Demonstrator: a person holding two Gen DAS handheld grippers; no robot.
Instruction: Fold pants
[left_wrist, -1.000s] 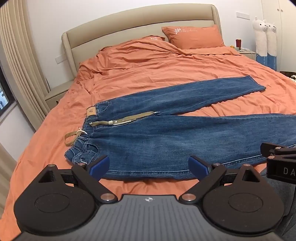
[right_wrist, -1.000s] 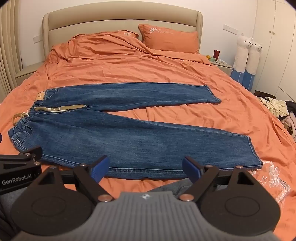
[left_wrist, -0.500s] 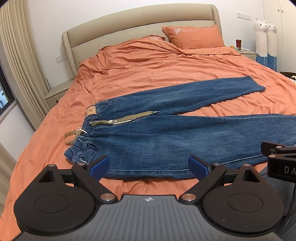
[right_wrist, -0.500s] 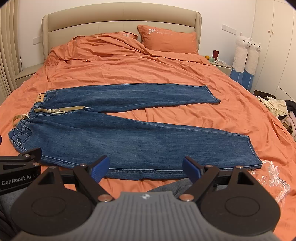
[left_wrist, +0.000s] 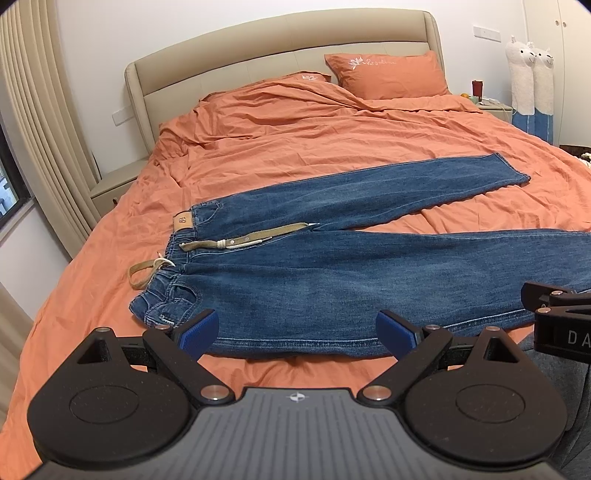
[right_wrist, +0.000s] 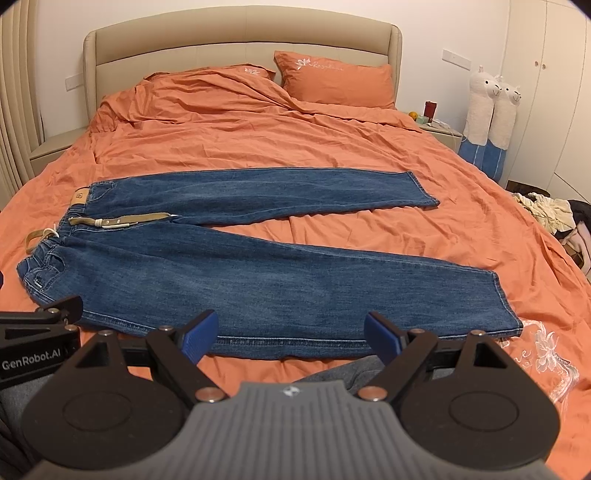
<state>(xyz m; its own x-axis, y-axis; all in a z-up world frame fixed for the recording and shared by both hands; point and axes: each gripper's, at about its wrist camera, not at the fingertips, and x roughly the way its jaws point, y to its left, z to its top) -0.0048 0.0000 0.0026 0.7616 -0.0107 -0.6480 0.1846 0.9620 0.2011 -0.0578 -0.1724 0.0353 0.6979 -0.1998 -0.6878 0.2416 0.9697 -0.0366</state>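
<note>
Blue jeans (left_wrist: 332, 273) lie flat on the orange bed, waistband to the left, legs spread apart to the right; they also show in the right wrist view (right_wrist: 229, 280). A khaki belt (left_wrist: 243, 242) lies across the waist. My left gripper (left_wrist: 297, 334) is open and empty, just short of the near edge of the jeans by the waist. My right gripper (right_wrist: 291, 336) is open and empty, in front of the near leg's lower edge. Each gripper's side shows in the other's view.
The orange bed (right_wrist: 258, 140) has a rumpled duvet, two pillows (right_wrist: 336, 79) and a beige headboard. Nightstands stand on both sides. Two plush llamas (right_wrist: 491, 122) and a clothes pile (right_wrist: 546, 214) are on the right. Curtains (left_wrist: 40, 122) hang left.
Both grippers have risen or drawn back slightly, with the view shifting a little. The jeans have not moved and both grippers stay open.
</note>
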